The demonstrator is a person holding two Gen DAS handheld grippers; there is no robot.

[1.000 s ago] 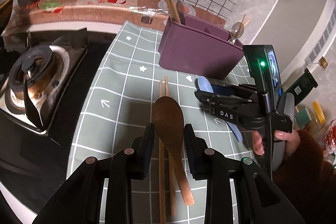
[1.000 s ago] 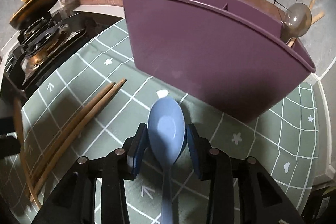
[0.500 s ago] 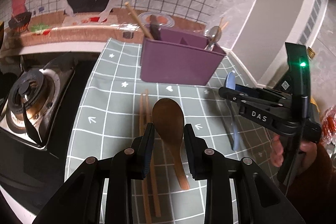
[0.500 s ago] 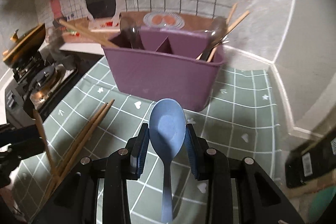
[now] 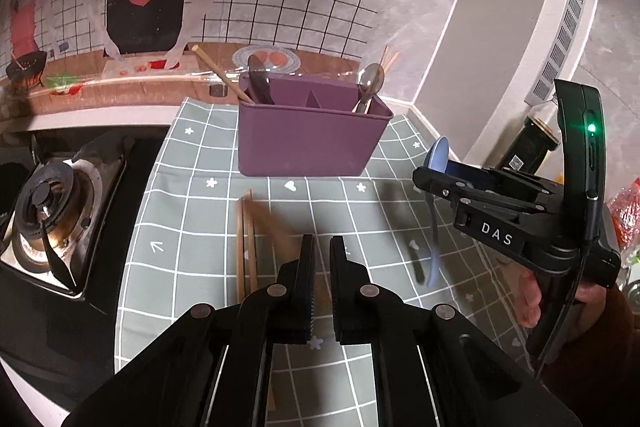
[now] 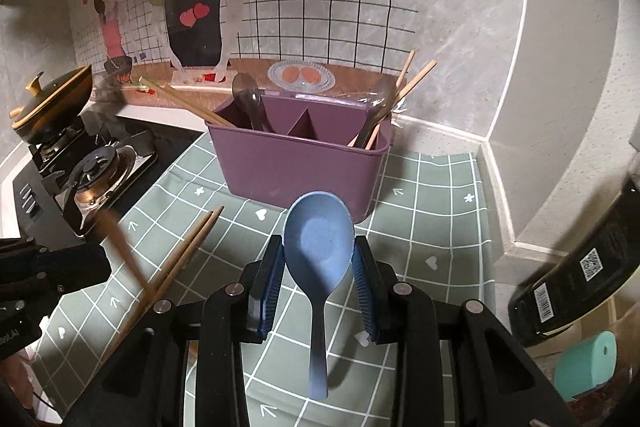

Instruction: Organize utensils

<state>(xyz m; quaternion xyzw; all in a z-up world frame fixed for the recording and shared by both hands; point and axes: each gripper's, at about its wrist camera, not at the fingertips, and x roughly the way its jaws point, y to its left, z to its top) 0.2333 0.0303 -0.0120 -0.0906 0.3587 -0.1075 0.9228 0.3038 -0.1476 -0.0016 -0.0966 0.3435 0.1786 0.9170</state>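
A purple divided utensil holder (image 5: 308, 135) (image 6: 296, 155) stands at the back of the green checked mat, with chopsticks and metal spoons in it. My right gripper (image 6: 318, 247) is shut on a blue plastic spoon (image 6: 318, 243), held above the mat in front of the holder; it also shows in the left wrist view (image 5: 434, 195). My left gripper (image 5: 320, 247) has its jaws nearly together with nothing clearly between them. A blurred brown wooden spoon (image 5: 276, 227) (image 6: 120, 251) is beside its left finger, in mid-air. Two wooden chopsticks (image 5: 244, 247) (image 6: 180, 259) lie on the mat.
A gas stove (image 5: 52, 203) (image 6: 92, 171) sits left of the green mat (image 5: 360, 219), with a lidded pot (image 6: 48, 107) behind it. A dark bottle (image 6: 580, 267) and a teal container (image 6: 588, 363) stand at the right. The wall corner (image 5: 440, 87) is right of the holder.
Both grippers rose and pulled back from the holder. The wooden spoon has left the left jaws, which have closed, and now blurs beside them. The right still holds the blue spoon.
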